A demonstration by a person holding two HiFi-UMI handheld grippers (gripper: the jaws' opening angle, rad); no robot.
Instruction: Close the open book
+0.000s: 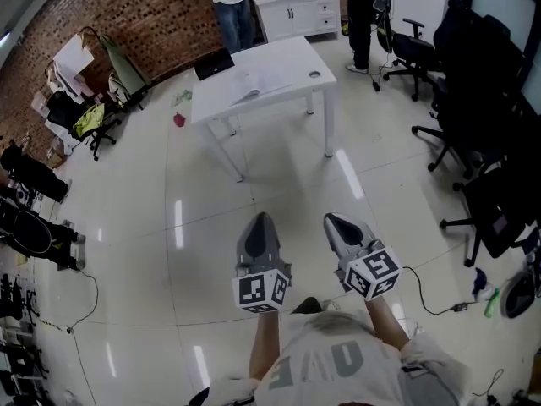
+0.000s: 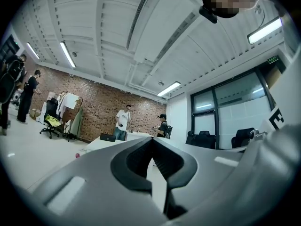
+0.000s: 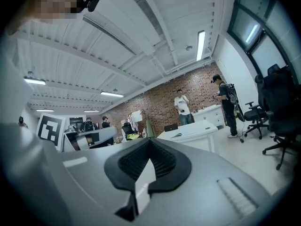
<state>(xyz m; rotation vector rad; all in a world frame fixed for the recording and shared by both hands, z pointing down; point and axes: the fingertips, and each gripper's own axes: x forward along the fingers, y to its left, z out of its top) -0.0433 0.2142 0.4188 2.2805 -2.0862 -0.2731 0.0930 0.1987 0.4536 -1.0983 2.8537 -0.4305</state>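
Observation:
The open book [image 1: 254,86] lies flat on a white table [image 1: 292,57] far ahead of me, its pages pale. From the right gripper view the book [image 3: 181,134] shows as a low shape on the tabletop [image 3: 197,130]. My left gripper [image 1: 260,218] and right gripper [image 1: 331,220] hang side by side over the bare floor, well short of the table. Both point toward it. Each is shut with nothing between its jaws, as its own view shows: left gripper [image 2: 151,139], right gripper [image 3: 149,140].
A black laptop [image 1: 214,63] and a small round object [image 1: 314,74] share the table. Two people [image 1: 230,2] [image 1: 359,15] stand behind it by a white cabinet [image 1: 300,11]. Black office chairs [image 1: 473,125] line the right side. A cable [image 1: 431,304] trails on the floor.

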